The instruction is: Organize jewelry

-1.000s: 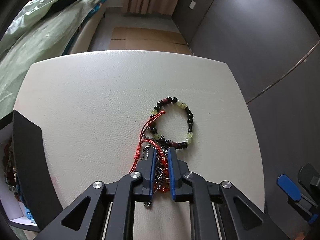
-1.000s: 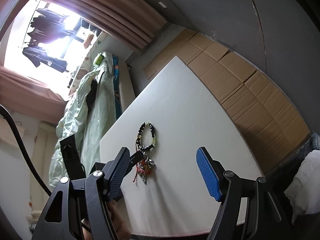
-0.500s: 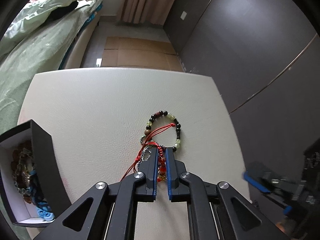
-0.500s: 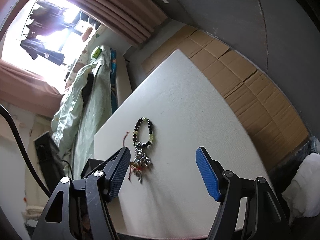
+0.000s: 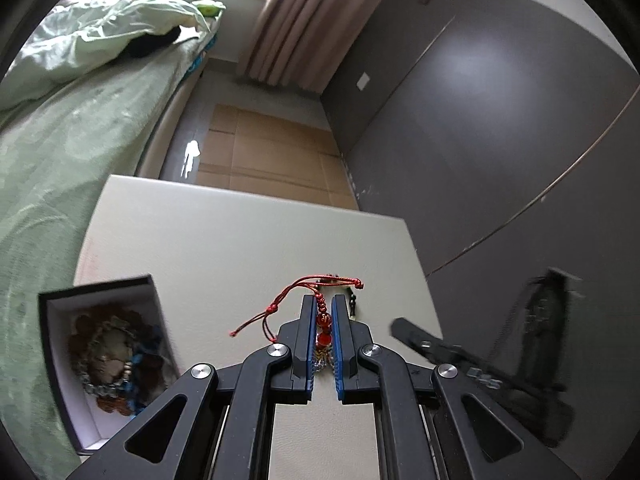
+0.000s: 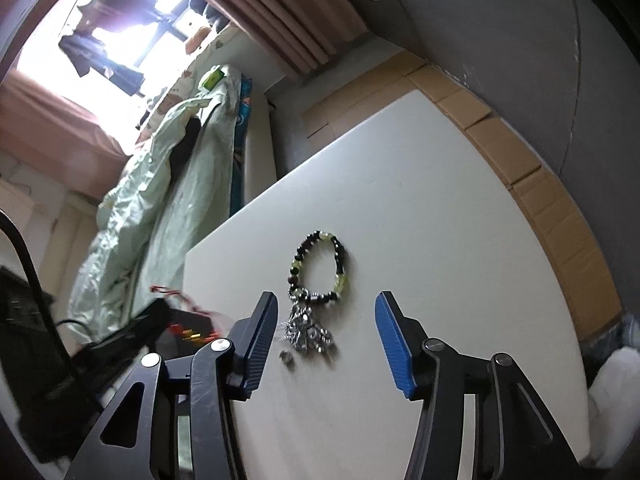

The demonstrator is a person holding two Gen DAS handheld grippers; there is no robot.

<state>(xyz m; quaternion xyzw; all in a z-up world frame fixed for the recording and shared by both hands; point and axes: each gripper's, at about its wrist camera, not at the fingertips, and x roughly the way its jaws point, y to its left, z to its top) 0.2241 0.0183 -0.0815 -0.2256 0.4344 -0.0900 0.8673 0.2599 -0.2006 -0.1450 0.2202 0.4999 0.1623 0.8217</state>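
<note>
Red knotted-cord bracelet with orange beads (image 5: 323,322) clamped between left gripper (image 5: 323,312) pads; right gripper (image 6: 326,334) spread wide over silver chain cluster (image 6: 306,328).

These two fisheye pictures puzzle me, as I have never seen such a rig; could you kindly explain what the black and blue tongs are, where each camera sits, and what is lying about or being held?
No robot here: a person holds a two-finger gripper in each hand, and a camera on each looks forward along its fingers.

The left wrist view shows the left gripper shut on a red cord bracelet with red beads, its loose ends trailing. To its left an open box already holds other jewelry.

The right wrist view shows the right gripper open, holding nothing. Beyond it, on the white table, lie a black and green bead bracelet and a heap of silver chain. A bed with green covers stands behind.
</note>
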